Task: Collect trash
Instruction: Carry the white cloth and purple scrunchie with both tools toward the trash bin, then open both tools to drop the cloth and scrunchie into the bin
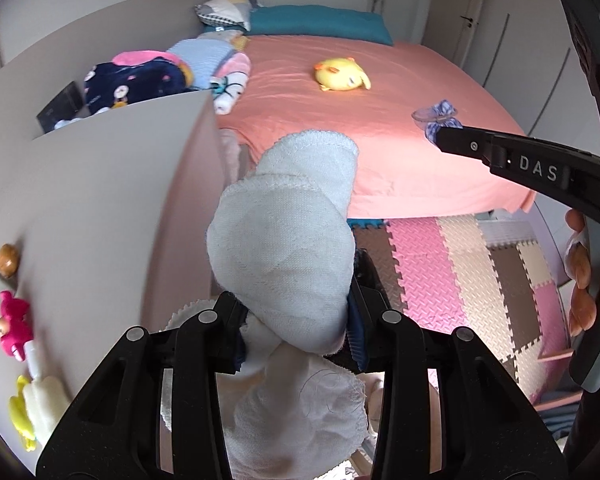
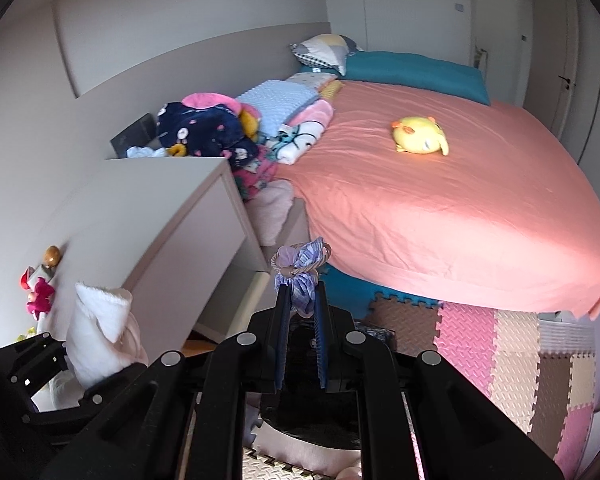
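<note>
My left gripper (image 1: 296, 332) is shut on a bundle of white cloth (image 1: 288, 240) that sticks up in front of the camera and hangs below the fingers. The same cloth (image 2: 96, 328) shows at the lower left of the right wrist view. My right gripper (image 2: 302, 304) is shut on a small purple and blue checked fabric piece with a ring (image 2: 302, 268), held in the air beside the bed. That gripper's fingertip and the fabric piece (image 1: 436, 118) also show at the right of the left wrist view.
A bed with a salmon sheet (image 2: 460, 200) carries a yellow plush toy (image 2: 420, 134) and a pile of blankets and pillows (image 2: 220, 128). A grey cabinet (image 2: 168, 216) stands left, with small toys (image 1: 14, 320) by it. Foam puzzle mats (image 2: 520, 360) cover the floor.
</note>
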Available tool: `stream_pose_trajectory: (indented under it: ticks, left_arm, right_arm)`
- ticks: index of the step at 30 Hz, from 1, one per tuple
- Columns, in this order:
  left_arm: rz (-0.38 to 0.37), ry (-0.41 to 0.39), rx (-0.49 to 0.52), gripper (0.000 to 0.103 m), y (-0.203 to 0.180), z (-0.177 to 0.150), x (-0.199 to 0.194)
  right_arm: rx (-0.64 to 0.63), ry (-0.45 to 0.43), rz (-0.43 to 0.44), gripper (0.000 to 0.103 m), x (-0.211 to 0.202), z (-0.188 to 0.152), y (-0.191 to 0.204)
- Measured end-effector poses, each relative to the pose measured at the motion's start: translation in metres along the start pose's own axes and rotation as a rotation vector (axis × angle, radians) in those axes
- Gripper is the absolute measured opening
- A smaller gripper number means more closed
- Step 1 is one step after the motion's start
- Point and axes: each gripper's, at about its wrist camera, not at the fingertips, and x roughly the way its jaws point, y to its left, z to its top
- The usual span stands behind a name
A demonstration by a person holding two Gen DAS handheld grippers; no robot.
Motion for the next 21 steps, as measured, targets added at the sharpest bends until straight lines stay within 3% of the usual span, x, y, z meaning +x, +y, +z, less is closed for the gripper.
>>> stream_pose_trajectory:
  ticks: [10,12,13,14,15,16,21]
  left_arm:
    - [-0.031,0.045,0.035,0.038,-0.017,0.006,0.022]
    - [-0.029,0.059,0.039,0.045,-0.018,0.007,0.027]
    - [-0.031,0.070,0.039,0.054,-0.017,0.008,0.029]
    - [-0.026,0.089,0.039,0.082,-0.017,0.008,0.033]
    - [-0.012,0.090,0.042,0.097,-0.017,0.009,0.035]
    - [0.017,0.066,0.048,0.097,-0.017,0.009,0.033]
    - [0.050,0.064,0.051,0.097,-0.010,0.009,0.031]
  right_arm:
    - [0.033,0.020,-0.032,0.013,0.013,0.002,-0.025]
    - [0.040,0.033,-0.027,0.013,0.019,0.003,-0.028]
    - [0.042,0.038,-0.026,0.027,0.021,0.005,-0.029]
    - [0.043,0.040,-0.038,0.067,0.024,0.006,-0.030]
    - [0.043,0.036,-0.072,0.089,0.026,0.009,-0.031]
    - [0.040,0.020,-0.101,0.100,0.027,0.011,-0.032]
    - [0.027,0.002,-0.190,0.100,0.026,0.016,-0.035]
